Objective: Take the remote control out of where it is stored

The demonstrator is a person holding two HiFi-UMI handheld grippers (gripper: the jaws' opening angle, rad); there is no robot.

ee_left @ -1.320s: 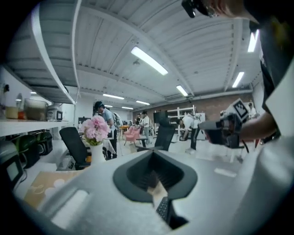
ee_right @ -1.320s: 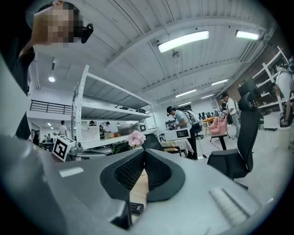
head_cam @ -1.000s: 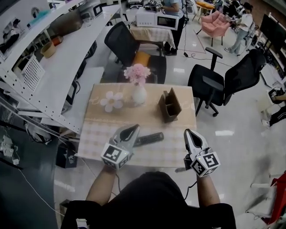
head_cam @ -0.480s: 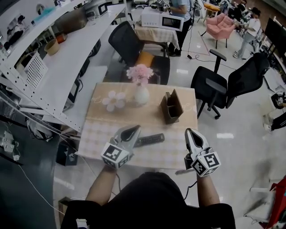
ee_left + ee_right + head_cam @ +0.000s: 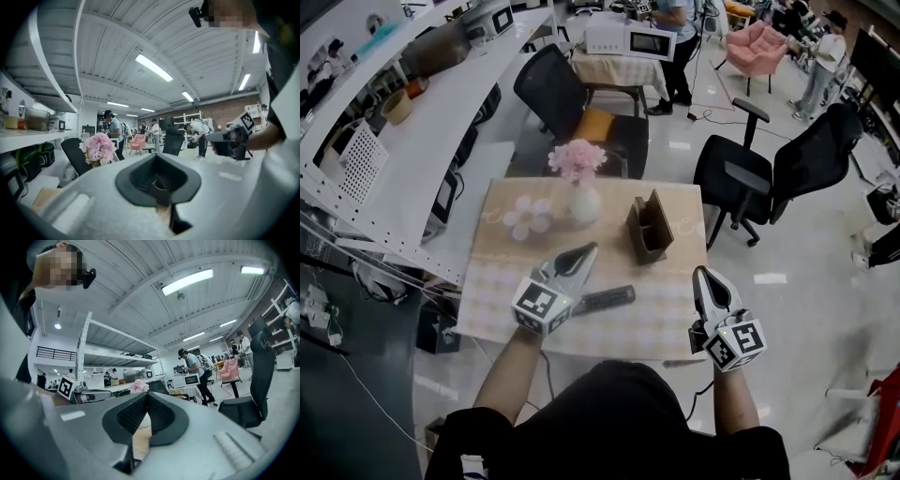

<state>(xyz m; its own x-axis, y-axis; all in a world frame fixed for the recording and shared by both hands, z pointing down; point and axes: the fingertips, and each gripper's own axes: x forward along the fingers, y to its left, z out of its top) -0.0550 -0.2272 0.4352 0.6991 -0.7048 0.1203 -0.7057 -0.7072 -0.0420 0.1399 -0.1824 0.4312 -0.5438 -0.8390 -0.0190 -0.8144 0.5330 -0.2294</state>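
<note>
Remote control point(image 5: 605, 300) lies flat on the desk point(image 5: 661, 323), outside the brown holder point(image 5: 649, 228), just beside the left gripper point(image 5: 586, 251). Left gripper is clenched on nothing. Right gripper point(image 5: 701, 274) is likewise clenched and empty, over the desk's near right corner.

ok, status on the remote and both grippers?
Left gripper shut, empty. Right gripper shut, empty. Remote flat on table, outside the brown holder. Nothing blocking it.

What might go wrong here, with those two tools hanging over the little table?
The remote lies loose on the table, close by the left hand-held gripper. A careless swing might knock it off the edge. The vase of flowers stands just beyond and looks easy to tip if that gripper pushes forward.
</note>
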